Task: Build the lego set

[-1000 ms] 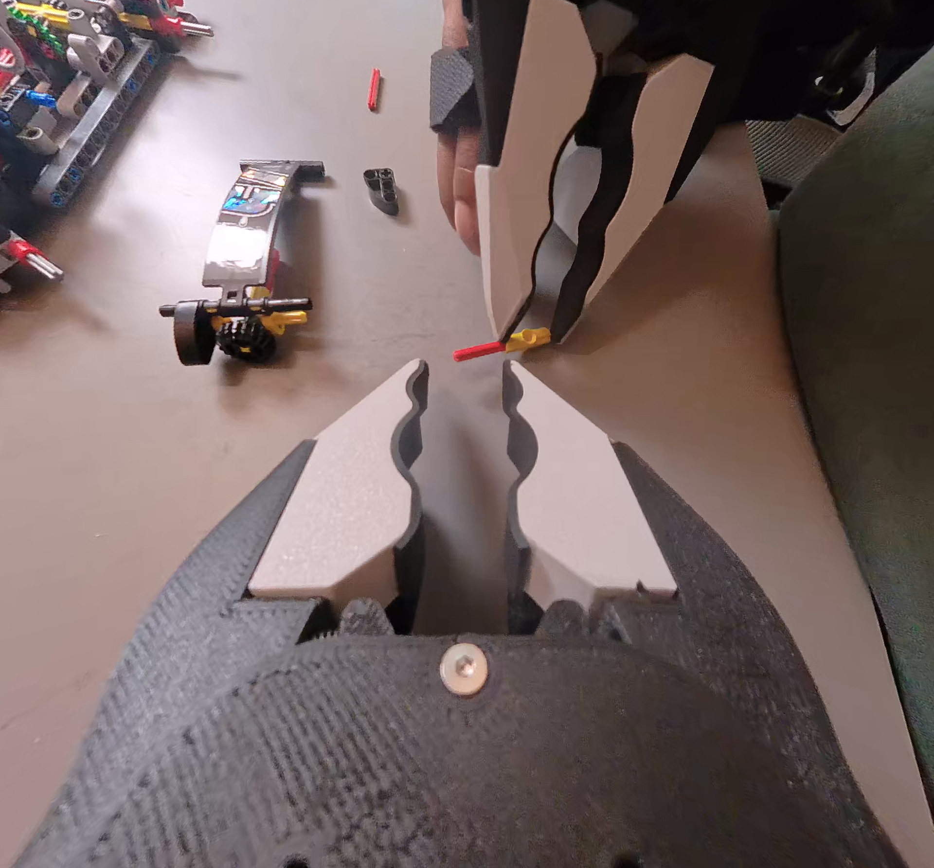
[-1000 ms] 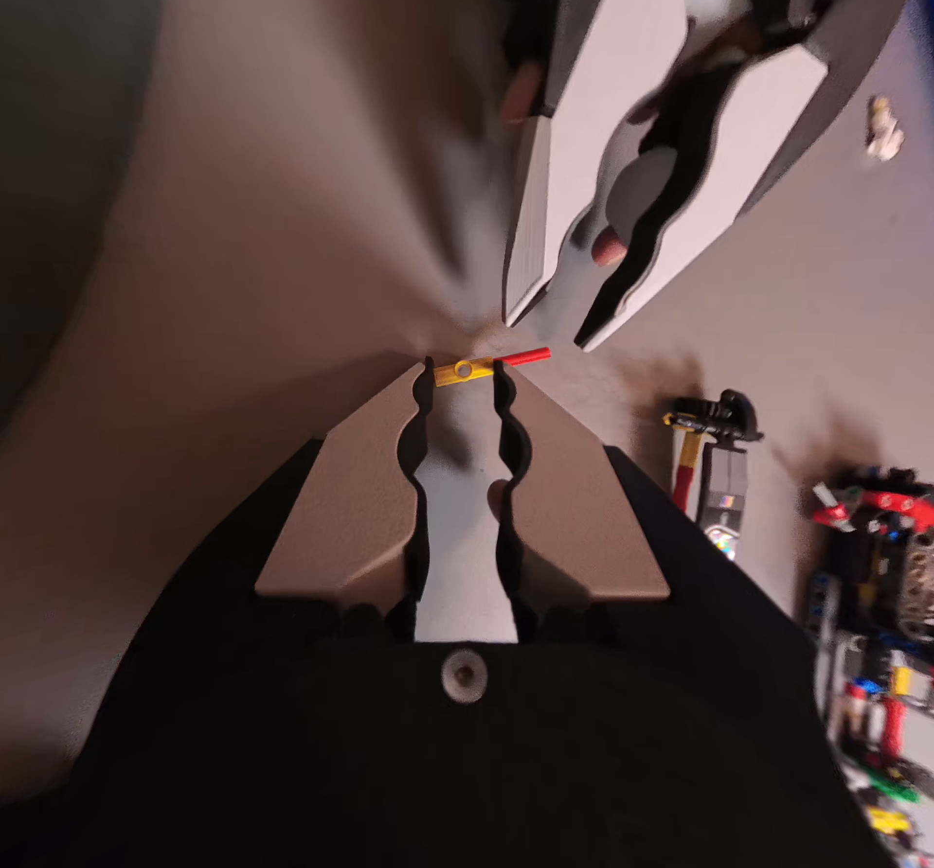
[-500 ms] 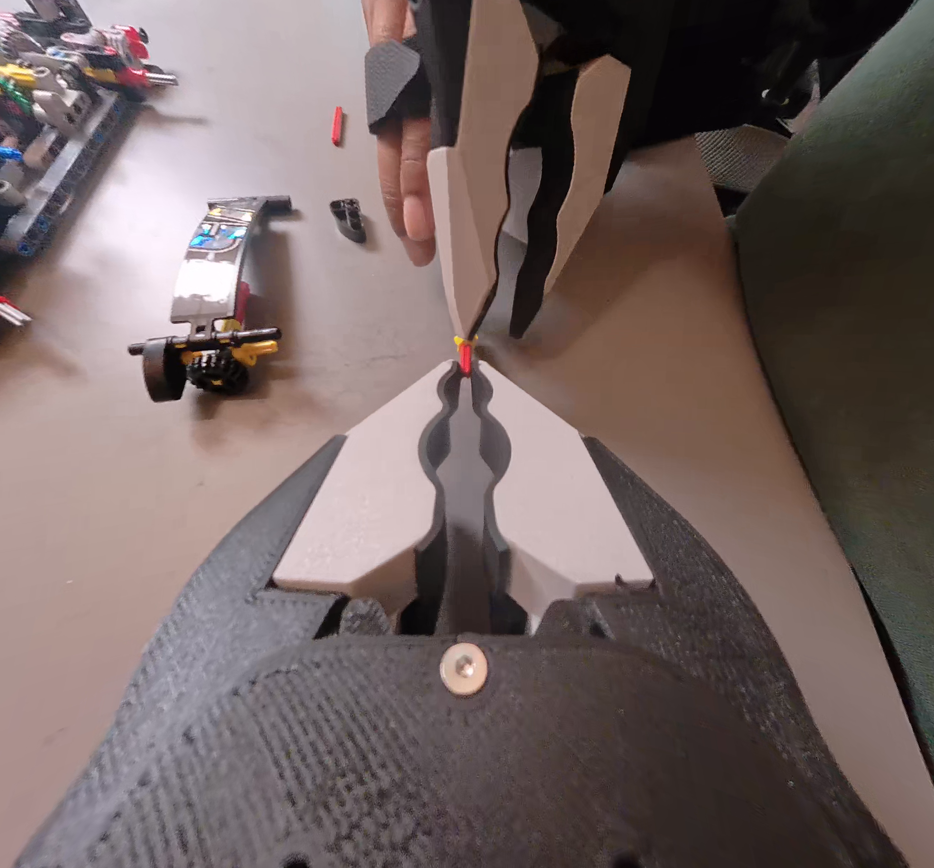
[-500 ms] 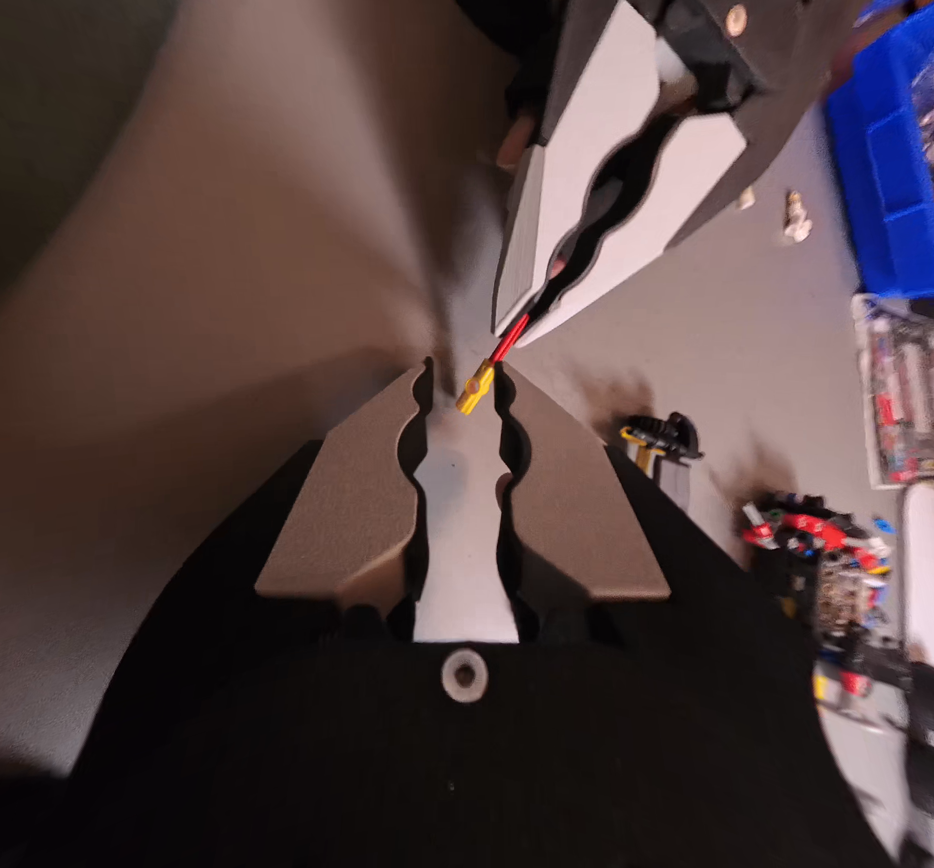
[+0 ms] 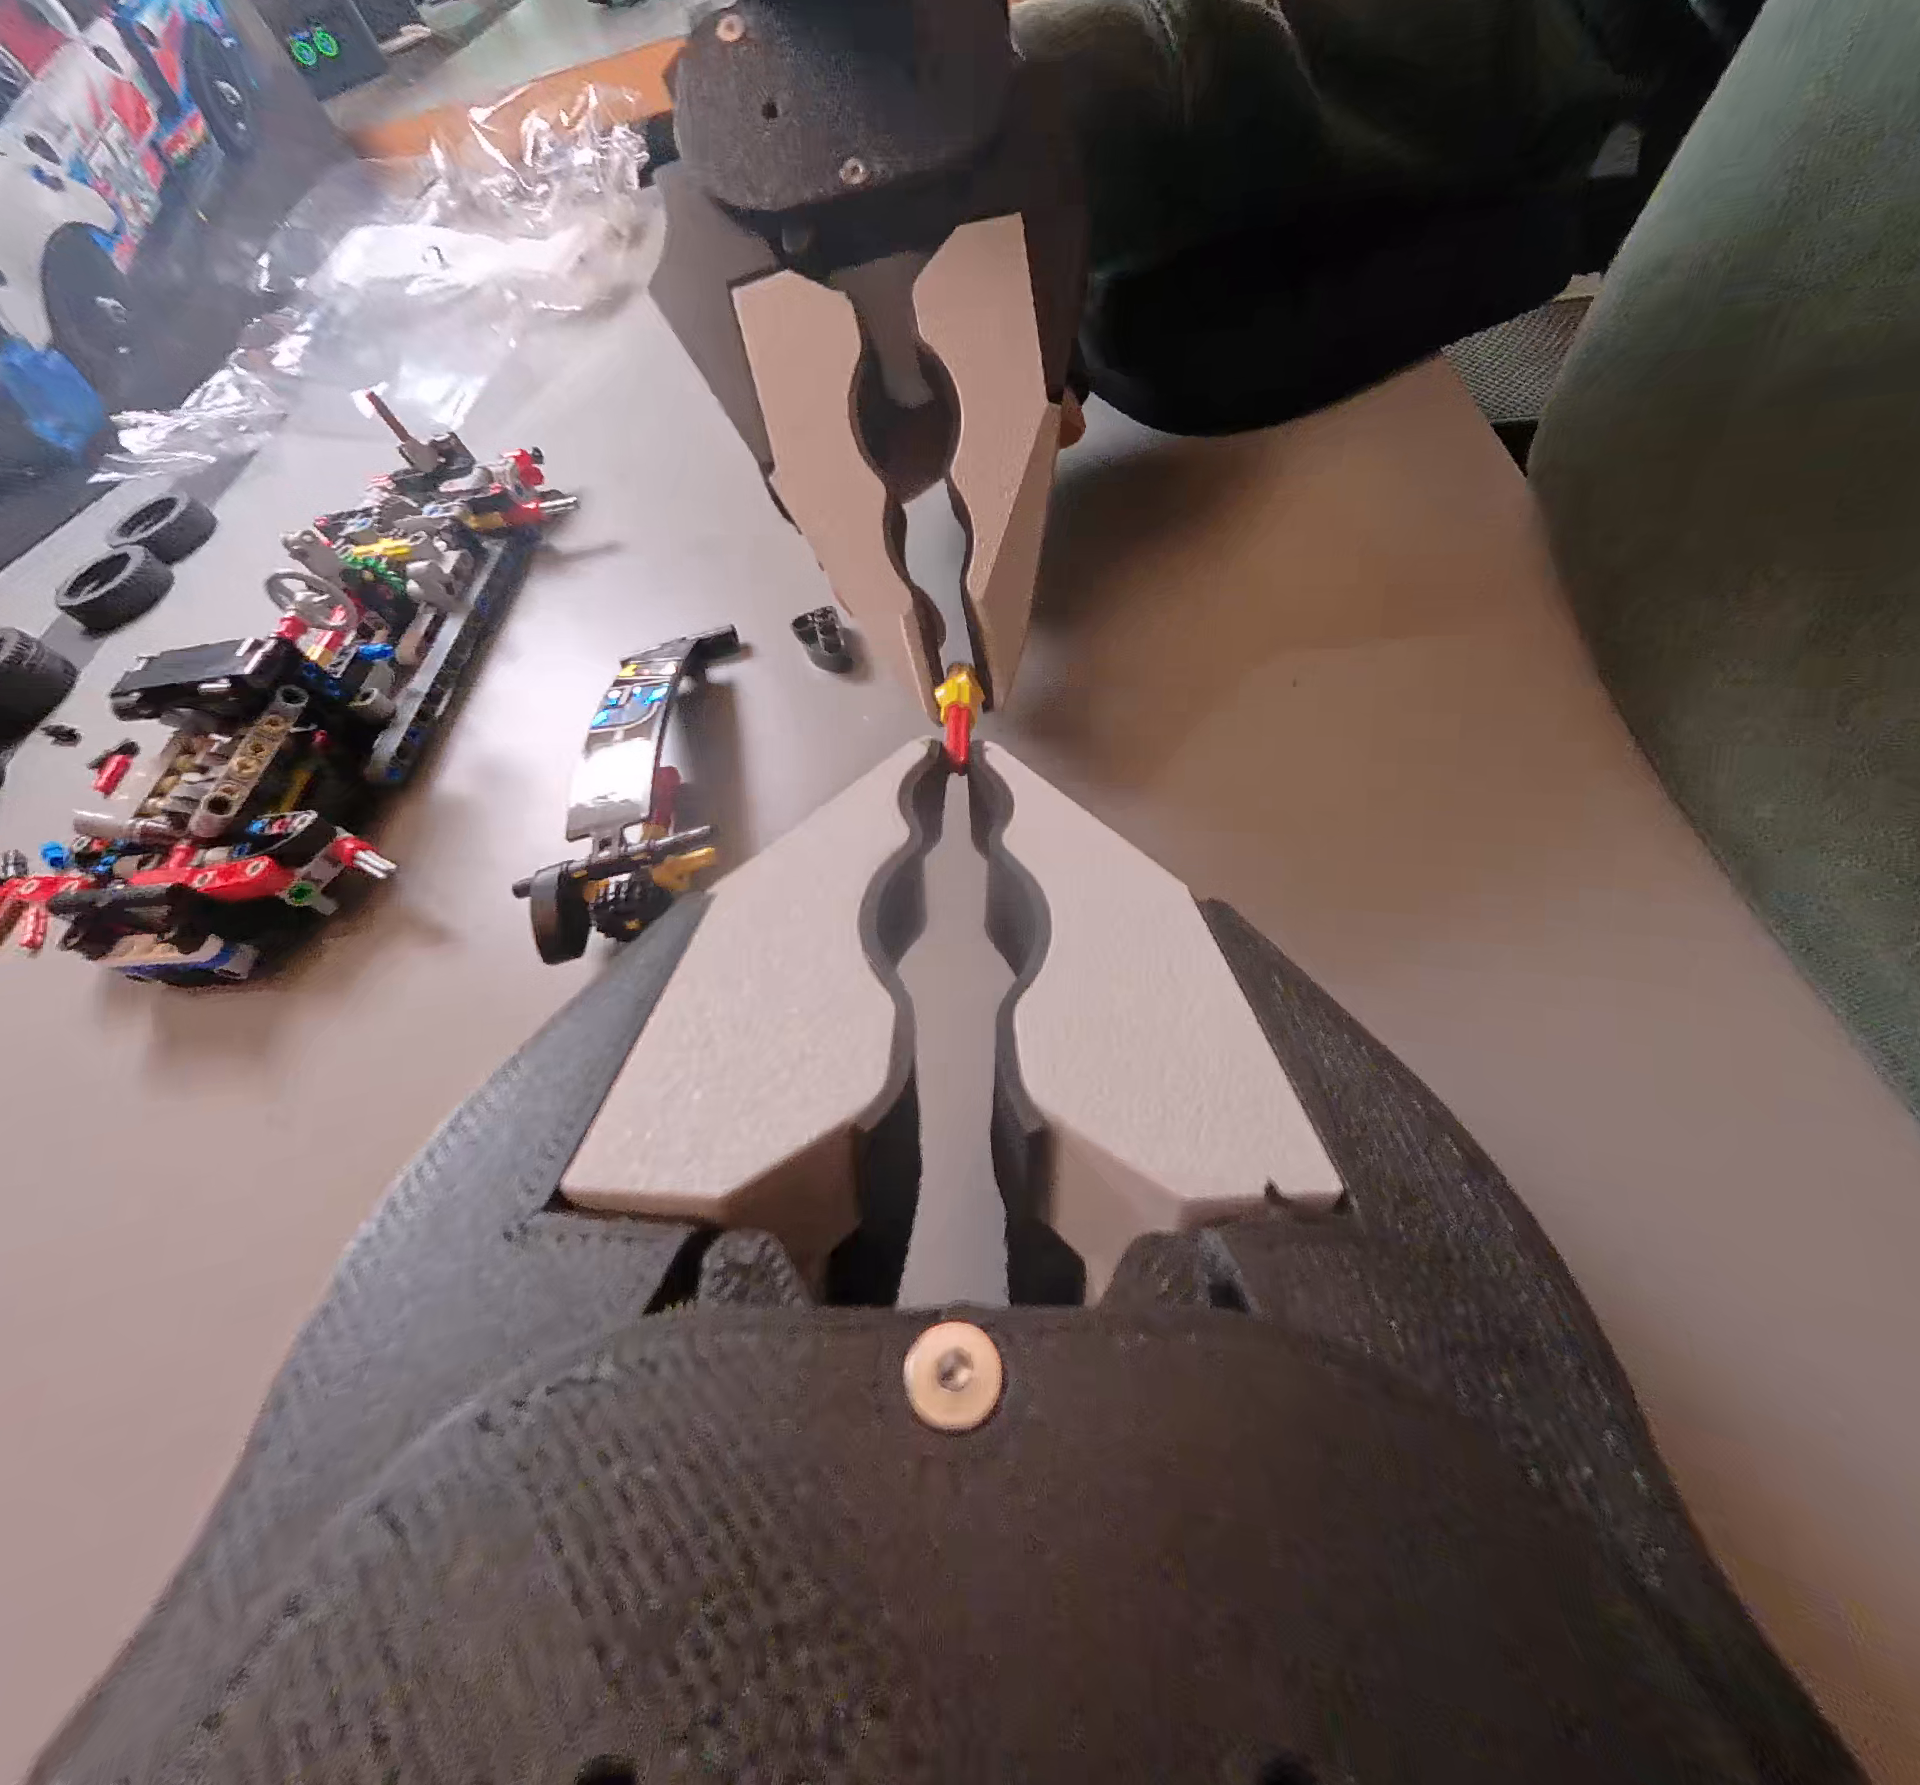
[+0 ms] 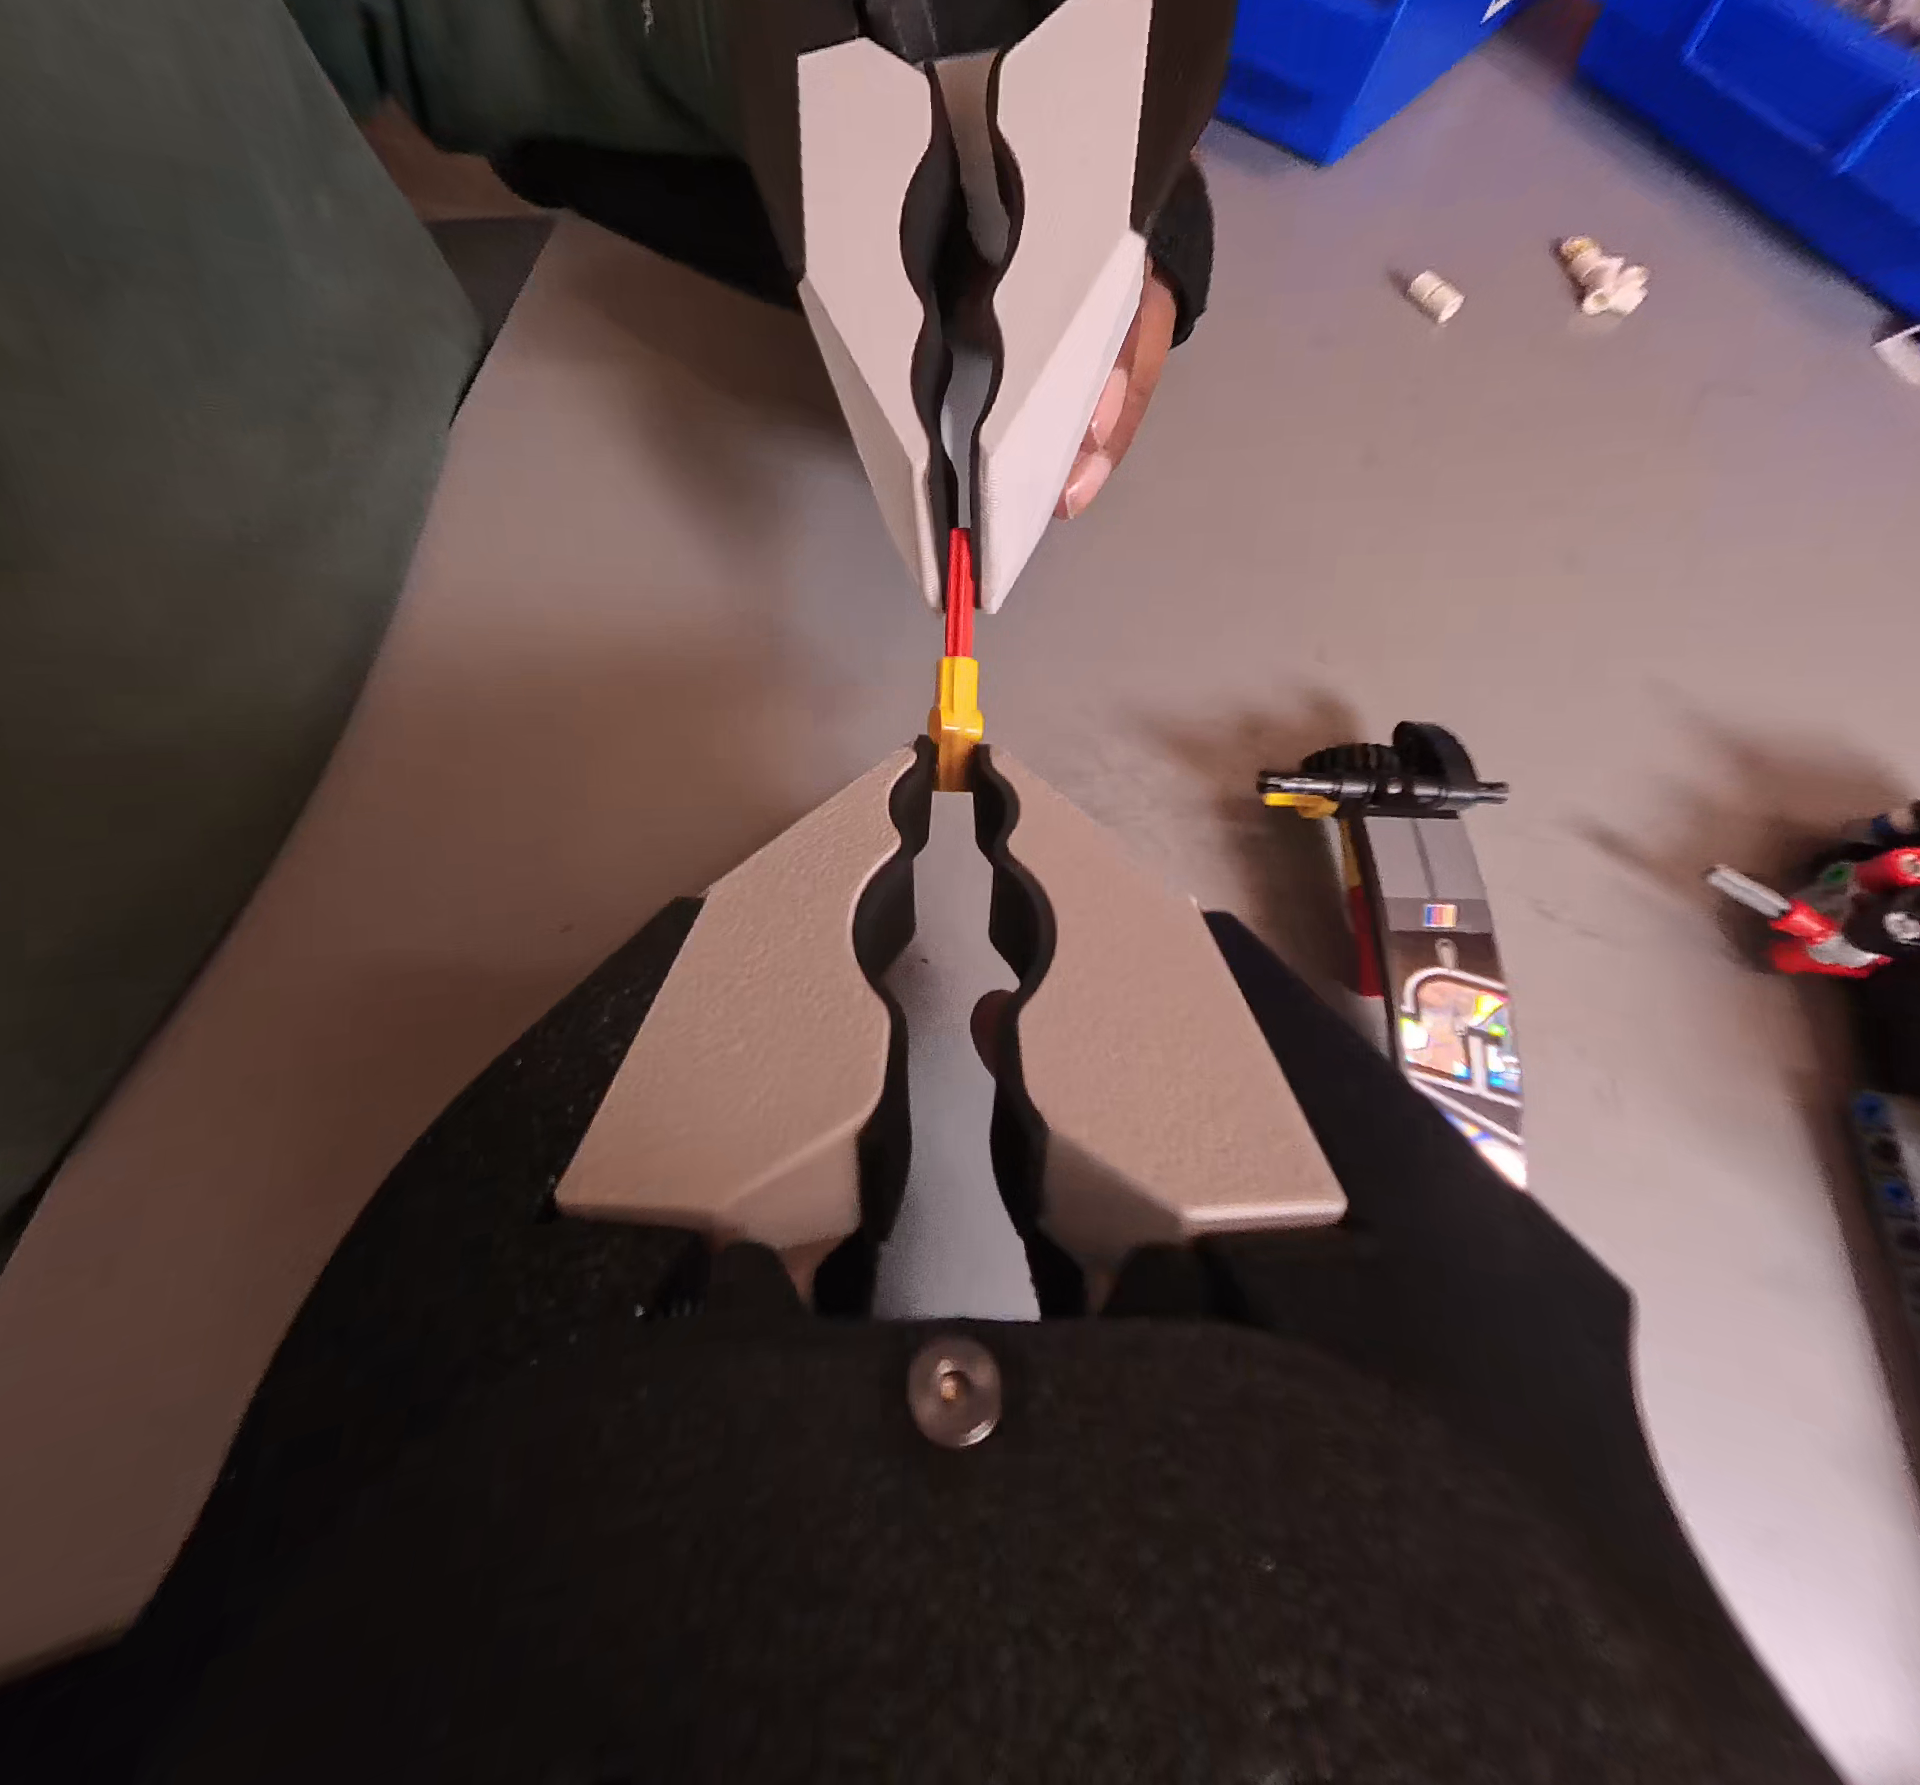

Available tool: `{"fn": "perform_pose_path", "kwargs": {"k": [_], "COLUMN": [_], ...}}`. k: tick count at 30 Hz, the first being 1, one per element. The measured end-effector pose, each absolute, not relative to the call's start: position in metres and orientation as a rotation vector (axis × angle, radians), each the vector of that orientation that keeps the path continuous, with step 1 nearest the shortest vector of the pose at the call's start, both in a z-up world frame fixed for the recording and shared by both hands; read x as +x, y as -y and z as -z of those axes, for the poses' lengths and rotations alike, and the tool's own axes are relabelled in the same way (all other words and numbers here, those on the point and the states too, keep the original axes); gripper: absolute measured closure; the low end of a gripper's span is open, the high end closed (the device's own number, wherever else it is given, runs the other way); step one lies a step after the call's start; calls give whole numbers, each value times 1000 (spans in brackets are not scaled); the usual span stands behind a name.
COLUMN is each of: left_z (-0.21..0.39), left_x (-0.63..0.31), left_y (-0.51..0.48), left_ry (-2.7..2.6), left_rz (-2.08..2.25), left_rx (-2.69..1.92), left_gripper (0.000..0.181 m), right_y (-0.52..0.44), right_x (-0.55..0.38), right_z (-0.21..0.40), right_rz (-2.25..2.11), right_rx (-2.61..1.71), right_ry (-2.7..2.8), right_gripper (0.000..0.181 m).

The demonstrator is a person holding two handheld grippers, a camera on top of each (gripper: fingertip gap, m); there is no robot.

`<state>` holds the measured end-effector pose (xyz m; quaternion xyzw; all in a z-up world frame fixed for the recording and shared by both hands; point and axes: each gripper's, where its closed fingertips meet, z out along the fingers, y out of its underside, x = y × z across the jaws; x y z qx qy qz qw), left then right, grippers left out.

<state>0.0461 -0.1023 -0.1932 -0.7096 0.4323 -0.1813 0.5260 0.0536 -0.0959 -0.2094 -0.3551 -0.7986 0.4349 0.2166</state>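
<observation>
From my left wrist view, my left gripper [image 5: 956, 756] points forward just above the counter [image 5: 1247, 800], clenched on the tip of a red axle [image 5: 956, 743]. Straight ahead, my right gripper [image 5: 961, 686] angles down toward me, tip to tip with mine, pinching a yellow connector [image 5: 958, 693] at the axle's far end. Most of the axle is hidden between my fingertips. Off to my left lie a curved panel piece with a black gear [image 5: 634, 790] and, farther left, the half-built chassis [image 5: 301, 696]; beyond the chassis are loose tyres [image 5: 135, 551].

From my right wrist view, my right gripper [image 6: 954, 767] is level and closed on the yellow connector [image 6: 956, 717]. Opposite, my left gripper [image 6: 961, 582] comes down with the red axle [image 6: 958, 592] clamped in its tips, the axle running into the connector; a bare fingertip [image 6: 1101, 447] shows beside it. To my right the panel piece [image 6: 1434, 956] is partly cut off behind my gripper's body, and blurred blue bins [image 6: 1558, 21] stand farther off.
</observation>
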Motion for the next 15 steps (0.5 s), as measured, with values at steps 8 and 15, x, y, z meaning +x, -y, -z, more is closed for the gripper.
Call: {"fn": "perform_pose_path", "kwargs": {"k": [8, 15], "left_z": [200, 205], "left_x": [44, 51], "left_y": [98, 96], "left_ry": [-964, -962], "left_rz": [467, 446], "left_rx": [-1796, -1828], "left_gripper": [164, 168], "right_y": [92, 93], "right_x": [50, 46], "right_z": [202, 213], "right_rz": [-945, -810], "right_rx": [-810, -809], "right_ry": [2183, 2215], "right_gripper": [177, 178]}}
